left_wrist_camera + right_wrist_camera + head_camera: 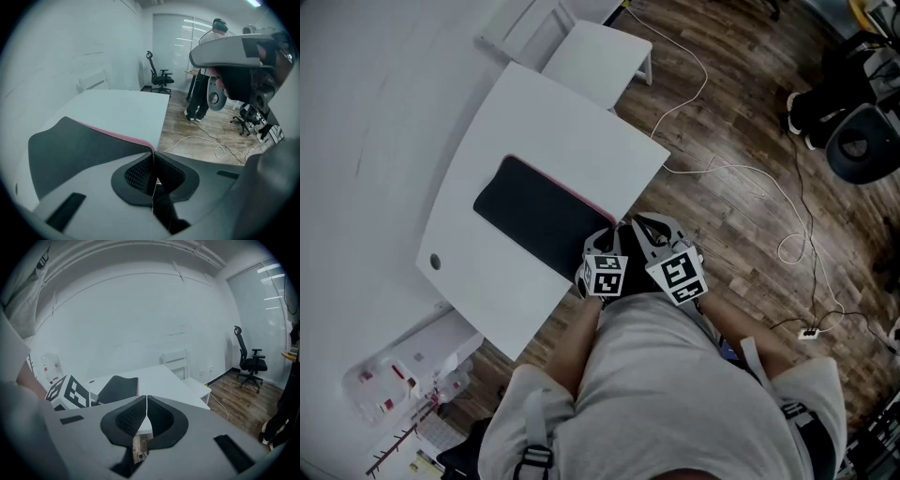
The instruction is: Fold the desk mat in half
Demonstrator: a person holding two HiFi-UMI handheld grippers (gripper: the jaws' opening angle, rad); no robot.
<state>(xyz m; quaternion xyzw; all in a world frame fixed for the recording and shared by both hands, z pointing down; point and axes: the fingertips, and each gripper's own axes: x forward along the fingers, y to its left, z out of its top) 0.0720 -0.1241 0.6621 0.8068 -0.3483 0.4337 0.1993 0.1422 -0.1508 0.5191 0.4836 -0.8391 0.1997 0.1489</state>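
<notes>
A white table [534, 112] fills the left of the head view, and the desk mat [534, 214] lies on it – dark, with a pink strip along its 1 o'clock edge. The left gripper [153, 153] sits at the mat's 3 o'clock corner. Its jaws are closed to a thin slit and pinch that corner, the pink edge running straight into the tips. Just beside it, at its 3 o'clock, the right gripper [146, 401] has its jaws pressed together with nothing between them. A white chair [600, 56] stands at the table's 1 o'clock — further right, a pale cable [750, 178] trails over the wooden floor [741, 103].
</notes>
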